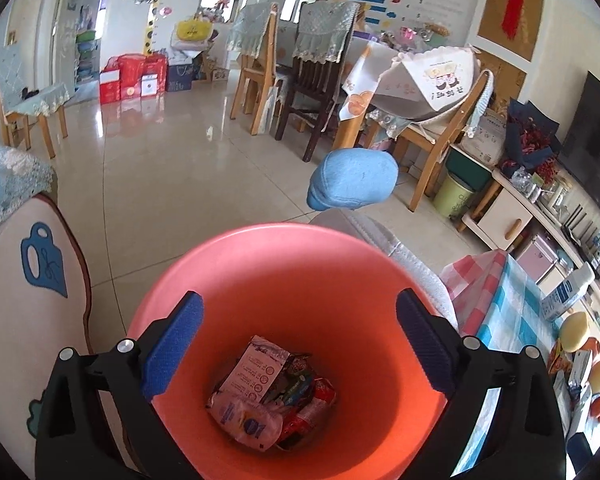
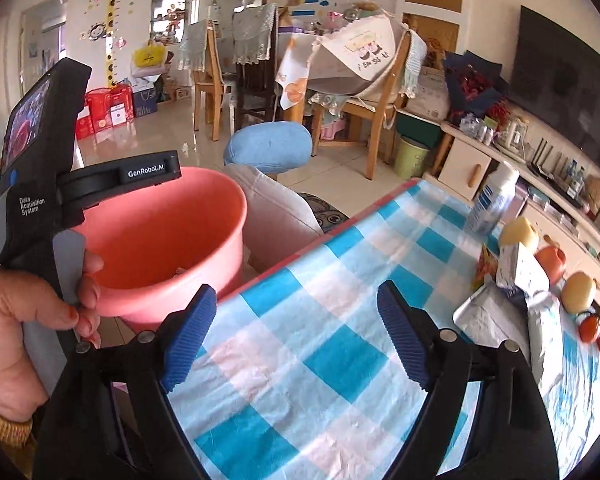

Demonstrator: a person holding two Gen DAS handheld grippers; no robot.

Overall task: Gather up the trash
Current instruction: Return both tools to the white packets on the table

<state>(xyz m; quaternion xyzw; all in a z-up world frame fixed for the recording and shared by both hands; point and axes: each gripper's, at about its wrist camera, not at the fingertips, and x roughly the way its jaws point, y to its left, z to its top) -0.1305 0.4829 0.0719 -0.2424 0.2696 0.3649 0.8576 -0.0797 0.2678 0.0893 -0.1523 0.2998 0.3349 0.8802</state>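
Left gripper (image 1: 298,344): my jaws stand wide apart with nothing between the blue pads, hanging right over the mouth of the bin.
Bin (image 1: 236,276): salmon-pink plastic bucket, beside the table edge; from my right camera I see it (image 2: 204,216) to the left of the table, with the left tool's body in front of it.
Trash in bin (image 1: 268,392): crumpled wrappers lie at the bottom — a white pack with pink print on top, a clear bag with blue print at the near side, red and green wrappers to the right. The print is too small for me to read.
Left tool body (image 2: 40,200): held in a hand (image 2: 32,320); I read "GenRobot.AI" on the arm and "Data Acquisition System" on the casing.
Right gripper (image 2: 296,336): jaws open, holding nothing, above the blue-and-white checked tablecloth (image 2: 300,352).
Trash on table (image 2: 520,312): silvery-white crumpled packs lie to the right of my right gripper, well apart from it.
Further on the table: a white-and-blue bottle (image 2: 492,200) — its label is blurred — and small yellow and orange toys (image 2: 580,292).
Beyond: a blue padded stool (image 1: 352,180), then wooden dining chairs (image 1: 256,76).
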